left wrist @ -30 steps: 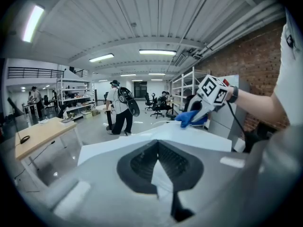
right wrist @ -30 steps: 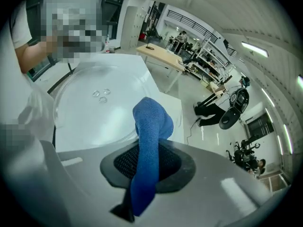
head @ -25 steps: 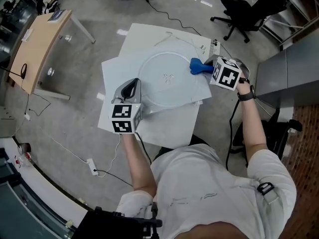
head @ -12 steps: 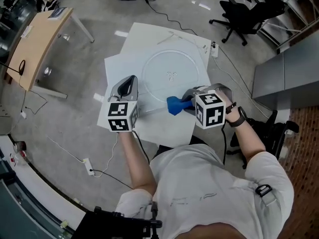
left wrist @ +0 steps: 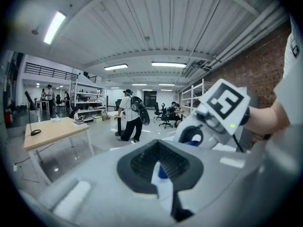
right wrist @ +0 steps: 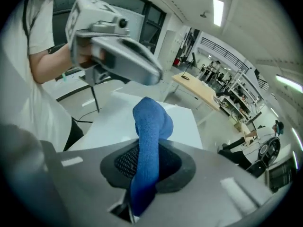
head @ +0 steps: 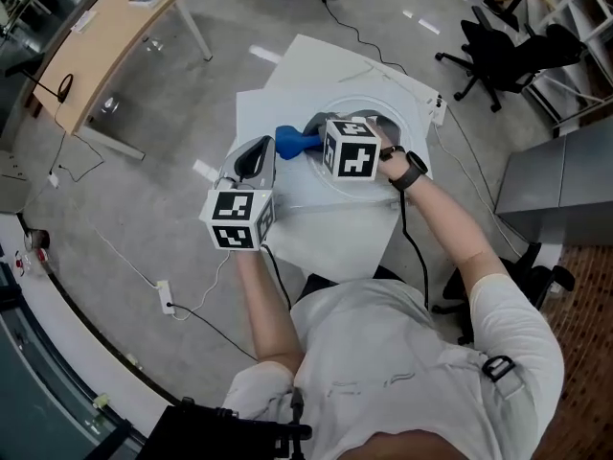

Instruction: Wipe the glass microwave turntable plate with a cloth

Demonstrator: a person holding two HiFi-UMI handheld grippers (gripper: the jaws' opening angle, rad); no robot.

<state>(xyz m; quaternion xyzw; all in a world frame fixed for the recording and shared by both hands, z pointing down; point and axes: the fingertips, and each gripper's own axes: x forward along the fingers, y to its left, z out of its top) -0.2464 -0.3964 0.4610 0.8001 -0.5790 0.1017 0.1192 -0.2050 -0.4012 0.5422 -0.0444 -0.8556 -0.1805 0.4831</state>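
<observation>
Over the glass plate (head: 321, 185), right claw (head: 312, 130) clamps blue cloth (head: 292, 142); left claw (head: 257, 151) nearly closed alongside.

Reads as an open-plan lab or workshop hall: polished grey concrete floor (head: 144, 190) crossed by loose black cables (head: 124, 266), light wooden desk (head: 105, 51), black swivel office chairs (head: 503, 51), ribbed white ceiling with strip lights (left wrist: 54, 26), red brick wall (left wrist: 251, 60), metal shelving (left wrist: 87, 98).

Left gripper (head: 259, 149) seemingly just beside cloth (head: 295, 142).
</observation>
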